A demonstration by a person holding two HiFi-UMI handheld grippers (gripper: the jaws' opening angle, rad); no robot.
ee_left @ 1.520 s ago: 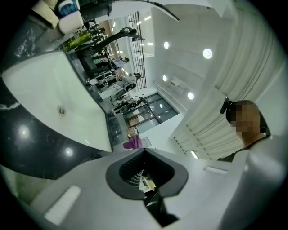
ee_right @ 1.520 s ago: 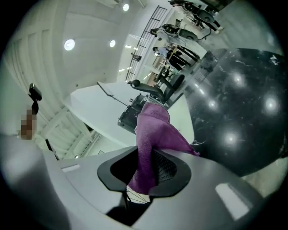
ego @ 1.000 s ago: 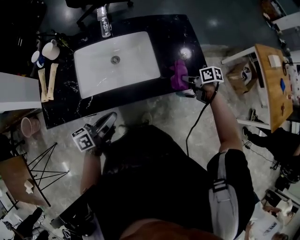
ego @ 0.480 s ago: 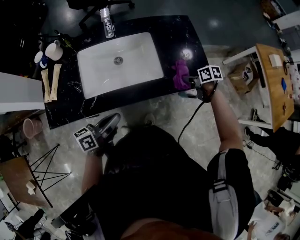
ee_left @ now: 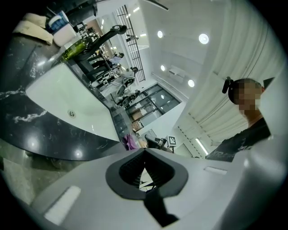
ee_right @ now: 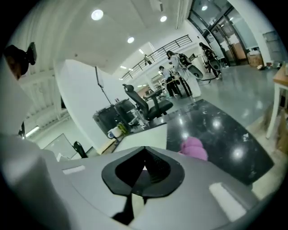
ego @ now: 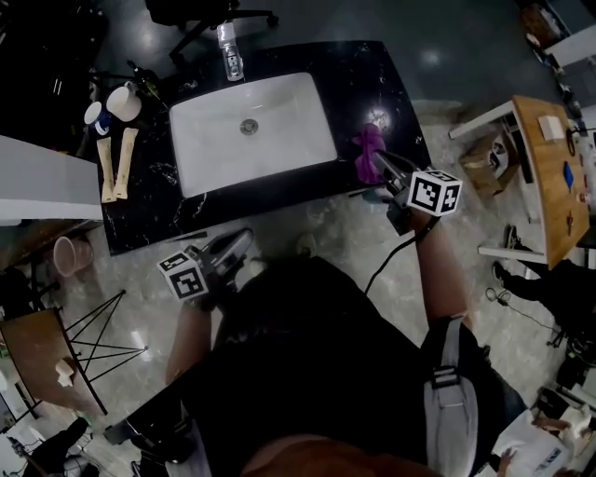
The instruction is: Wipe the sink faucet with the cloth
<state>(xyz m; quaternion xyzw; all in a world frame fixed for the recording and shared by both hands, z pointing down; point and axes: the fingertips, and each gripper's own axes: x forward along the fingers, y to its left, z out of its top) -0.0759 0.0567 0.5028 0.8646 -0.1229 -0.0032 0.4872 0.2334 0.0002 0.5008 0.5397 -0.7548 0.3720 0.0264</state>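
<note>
The chrome faucet (ego: 230, 51) stands at the far rim of the white sink (ego: 279, 140) set in a black counter (ego: 382, 84). A purple cloth (ego: 370, 152) lies bunched on the counter to the right of the sink, also seen as cloth (ee_right: 194, 148) and cloth (ee_left: 130, 141). My right gripper (ego: 386, 166) hovers just at the cloth's near edge; its jaws have just closed, and no cloth shows between them at the right gripper (ee_right: 145, 152). My left gripper (ego: 235, 248) hangs in front of the counter, shut and empty, seen up close as the left gripper (ee_left: 144, 152).
Two cups (ego: 112, 102) and two pale flat packets (ego: 116, 163) sit on the counter's left end. An office chair (ego: 205, 14) stands behind the faucet. A wooden table (ego: 545, 177) is at the right, a pink bucket (ego: 65, 252) and a black wire stand (ego: 84, 335) at the left.
My right gripper has risen off the counter and rolled, so its marker cube faces up. The cloth stays beside the sink. The left gripper has kept its place.
</note>
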